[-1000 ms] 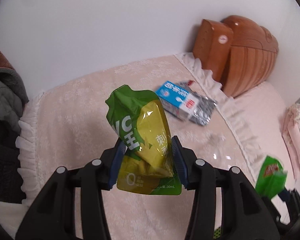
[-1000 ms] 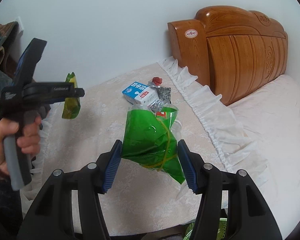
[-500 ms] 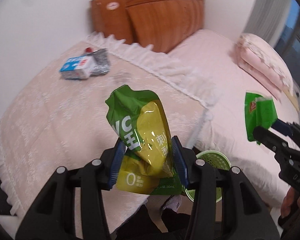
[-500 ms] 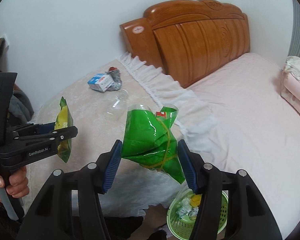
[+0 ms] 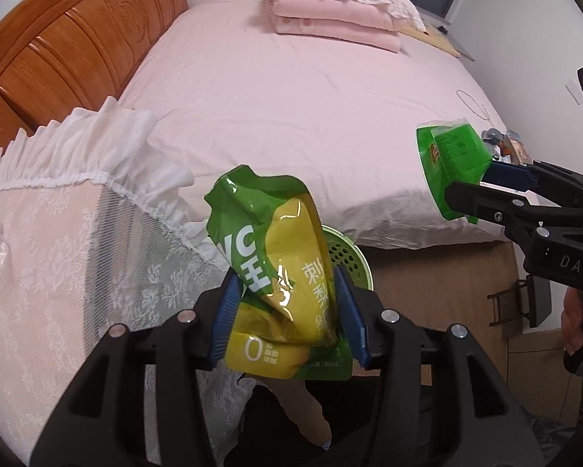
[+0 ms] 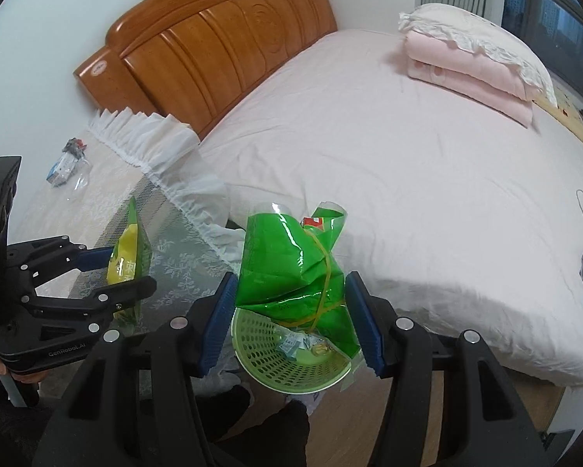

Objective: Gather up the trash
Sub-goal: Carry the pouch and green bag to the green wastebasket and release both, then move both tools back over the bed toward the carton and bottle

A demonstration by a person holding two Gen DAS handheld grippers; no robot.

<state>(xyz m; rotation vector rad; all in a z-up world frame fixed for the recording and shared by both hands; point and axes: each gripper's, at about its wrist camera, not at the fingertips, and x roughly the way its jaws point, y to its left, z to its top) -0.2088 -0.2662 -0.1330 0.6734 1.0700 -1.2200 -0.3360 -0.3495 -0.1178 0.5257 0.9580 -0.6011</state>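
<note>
The right gripper (image 6: 291, 321) pinches a crumpled green wrapper (image 6: 291, 268) between its 2 blue-padded fingers (image 6: 218, 323), directly above a light green perforated basket (image 6: 291, 366) that stands on the floor beside the bed (image 6: 408, 179). Scraps of trash already lie in the basket. At the left, the left gripper (image 6: 108, 276) clamps a yellow-green pouch (image 6: 130, 257) edge-on, over a lace-covered table (image 6: 108, 179) with a white frill. Far back on that table lie a small blue and white carton (image 6: 58, 169) and a clear plastic piece (image 6: 79, 179). A folded pink quilt (image 6: 470, 74) sits under a white pillow (image 6: 482, 39) near the window.
</note>
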